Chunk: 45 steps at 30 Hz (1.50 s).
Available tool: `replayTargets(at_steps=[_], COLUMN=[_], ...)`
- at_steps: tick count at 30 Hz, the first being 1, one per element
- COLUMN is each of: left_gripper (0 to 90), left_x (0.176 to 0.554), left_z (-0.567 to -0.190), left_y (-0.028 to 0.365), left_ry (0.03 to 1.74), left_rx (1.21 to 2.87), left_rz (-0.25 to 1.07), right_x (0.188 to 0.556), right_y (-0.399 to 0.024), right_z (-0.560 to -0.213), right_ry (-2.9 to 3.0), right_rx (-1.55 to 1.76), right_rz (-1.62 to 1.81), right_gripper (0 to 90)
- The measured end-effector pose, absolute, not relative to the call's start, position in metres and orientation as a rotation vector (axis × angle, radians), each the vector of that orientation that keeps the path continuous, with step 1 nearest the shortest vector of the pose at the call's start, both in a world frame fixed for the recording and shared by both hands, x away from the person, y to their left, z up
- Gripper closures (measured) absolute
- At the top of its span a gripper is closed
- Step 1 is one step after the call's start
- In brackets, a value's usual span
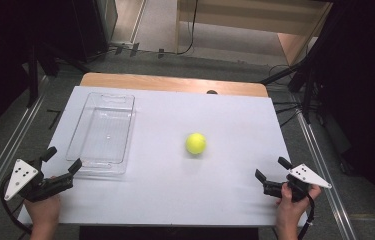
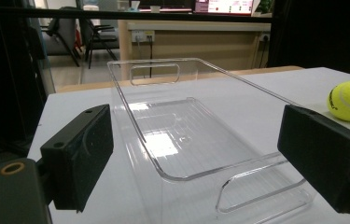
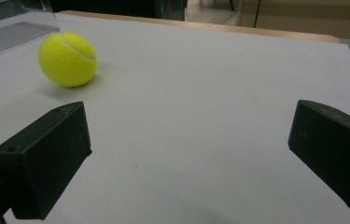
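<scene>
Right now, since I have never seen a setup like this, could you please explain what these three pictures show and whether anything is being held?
A person stands at a white table with a hand-held gripper in each hand: two black jaws that can pinch things. The high view looks down from above; the left hand-held gripper is at its lower left, the right hand-held gripper at its lower right. The other two pictures come from cameras riding on each tool, looking out between its jaws. On the table lie a clear plastic tray, empty, and a yellow tennis ball beside it. Both pairs of jaws stand open; nothing is held.
</scene>
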<state>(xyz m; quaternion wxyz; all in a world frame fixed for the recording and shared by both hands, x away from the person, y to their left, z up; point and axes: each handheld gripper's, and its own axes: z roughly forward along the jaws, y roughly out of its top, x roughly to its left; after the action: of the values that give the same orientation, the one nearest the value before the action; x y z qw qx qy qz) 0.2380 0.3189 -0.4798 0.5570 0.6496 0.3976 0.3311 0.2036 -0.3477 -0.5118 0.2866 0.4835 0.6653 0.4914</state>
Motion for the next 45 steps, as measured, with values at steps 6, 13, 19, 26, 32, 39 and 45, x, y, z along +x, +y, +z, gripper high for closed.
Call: replayTargets(at_steps=[6,13,19,26,32,39,45], left_gripper=[11.1,11.0,11.1,11.1,11.1,11.1,11.1], left_x=[0.238,0.238,0.238,0.238,0.238,0.237,0.237], left_z=[-0.48,-0.48,-0.48,-0.481,-0.481,-0.48,-0.481], left_y=[0.319,0.319,0.318,0.318,0.318,0.317,0.317], left_ry=[0.936,0.937,0.934,0.934,0.935,0.939,0.934], left_rx=[1.535,1.534,1.539,1.539,1.543,1.55,1.549], left_rz=[0.781,0.782,0.784,0.784,0.785,0.79,0.791], right_x=[0.204,0.207,0.211,0.218,0.226,0.236,0.244], right_y=[-0.346,-0.342,-0.338,-0.331,-0.323,-0.312,-0.305], right_z=[-0.509,-0.501,-0.489,-0.482,-0.474,-0.468,-0.463], right_ry=[1.784,1.8,1.823,1.898,1.966,2.025,2.042], right_rx=[1.301,1.291,1.286,1.242,1.183,1.162,1.157], right_rz=[1.315,1.372,1.378,1.348,1.333,1.32,1.296], right_gripper=[0.0,0.0,0.0,0.0,0.0,0.0,0.0])
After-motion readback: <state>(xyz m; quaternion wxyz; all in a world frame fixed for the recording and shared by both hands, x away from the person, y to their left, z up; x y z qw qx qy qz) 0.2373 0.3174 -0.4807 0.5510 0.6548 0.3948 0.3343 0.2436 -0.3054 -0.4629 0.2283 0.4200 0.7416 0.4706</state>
